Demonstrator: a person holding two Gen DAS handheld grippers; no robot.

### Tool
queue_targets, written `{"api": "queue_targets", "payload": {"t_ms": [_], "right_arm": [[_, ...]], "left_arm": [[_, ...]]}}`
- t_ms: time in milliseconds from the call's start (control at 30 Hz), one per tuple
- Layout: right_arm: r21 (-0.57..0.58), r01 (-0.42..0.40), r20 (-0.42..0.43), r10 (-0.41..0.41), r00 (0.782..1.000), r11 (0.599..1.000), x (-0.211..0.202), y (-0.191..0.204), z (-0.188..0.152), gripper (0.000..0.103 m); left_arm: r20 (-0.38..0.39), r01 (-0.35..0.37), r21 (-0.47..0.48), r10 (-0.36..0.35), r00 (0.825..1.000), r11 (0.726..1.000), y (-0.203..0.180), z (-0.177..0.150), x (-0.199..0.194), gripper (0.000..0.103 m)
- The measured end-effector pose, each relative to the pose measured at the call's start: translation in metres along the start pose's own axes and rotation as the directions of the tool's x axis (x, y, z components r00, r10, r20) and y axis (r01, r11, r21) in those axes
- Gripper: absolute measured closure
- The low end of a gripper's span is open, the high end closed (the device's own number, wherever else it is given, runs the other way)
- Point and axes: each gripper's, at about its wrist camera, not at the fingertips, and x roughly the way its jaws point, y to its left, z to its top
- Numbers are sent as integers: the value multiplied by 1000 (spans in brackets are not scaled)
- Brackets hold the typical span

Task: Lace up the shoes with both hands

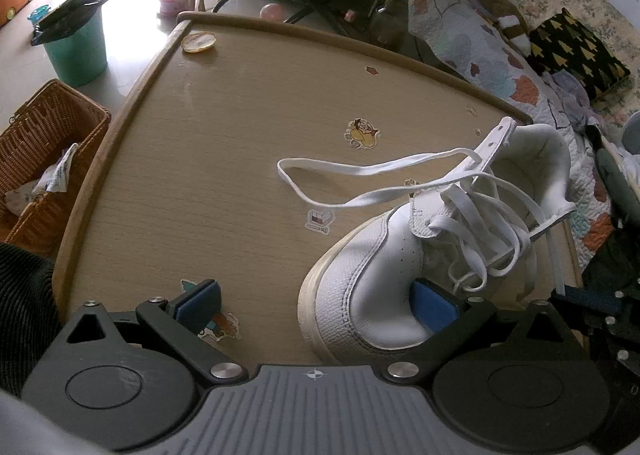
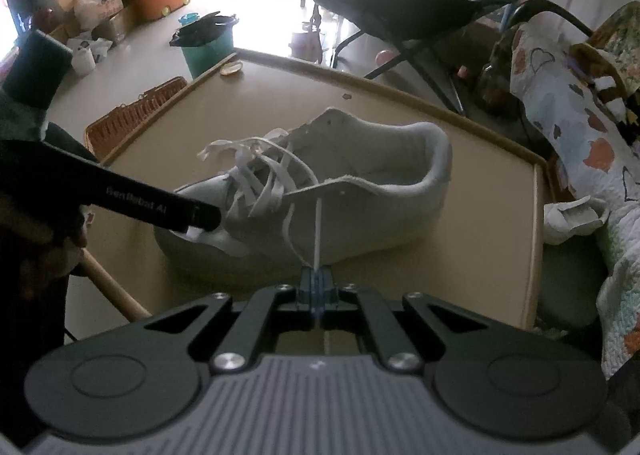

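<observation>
Right wrist view showed us the right gripper (image 2: 316, 279) with its blue pads pressed fully together on one end of the white lace (image 2: 318, 231). That strand ran straight up from the pads to an eyelet on the near flap of the white shoe (image 2: 360, 191), and it looked tight. The shoe lay on the wooden table (image 2: 480, 191), toe toward the left of that view, with its upper eyelets not yet filled.

From the left wrist view we saw the left gripper (image 1: 316, 303) wide open, holding nothing. Its right pad rested against the toe leather and its left pad stood over bare table, so the toe sat between the jaws without being squeezed. A long slack loop of the lace (image 1: 344, 183) lay out across the table beside the shoe's tongue.

We judged the step in hand as pulling one lace end through an eyelet while the other hand steadied the toe. The next move, in our opinion, would call for drawing the strand fully through, then guiding the tip to the opposite eyelet. The thin tip could slip from the pads if the pull went sideways.
</observation>
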Motion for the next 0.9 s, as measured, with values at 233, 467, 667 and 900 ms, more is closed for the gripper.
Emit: {"api": "queue_targets", "payload": {"t_ms": [233, 467, 667, 900], "right_arm": [[-5, -1, -13, 0, 1000, 1000, -2, 1, -6, 101], [-7, -1, -23, 0, 1000, 1000, -4, 0, -10, 101], [-9, -4, -35, 3, 999, 1000, -5, -1, -16, 101], [-8, -4, -44, 4, 999, 1000, -7, -2, -21, 101]], "left_arm": [[0, 0, 1, 0, 1000, 1000, 0, 1, 0, 0], [0, 0, 2, 0, 1000, 1000, 1, 1, 1, 0], [0, 0, 2, 0, 1000, 1000, 2, 2, 0, 0], [0, -3, 2, 3, 1000, 1000, 2, 1, 0, 0]]}}
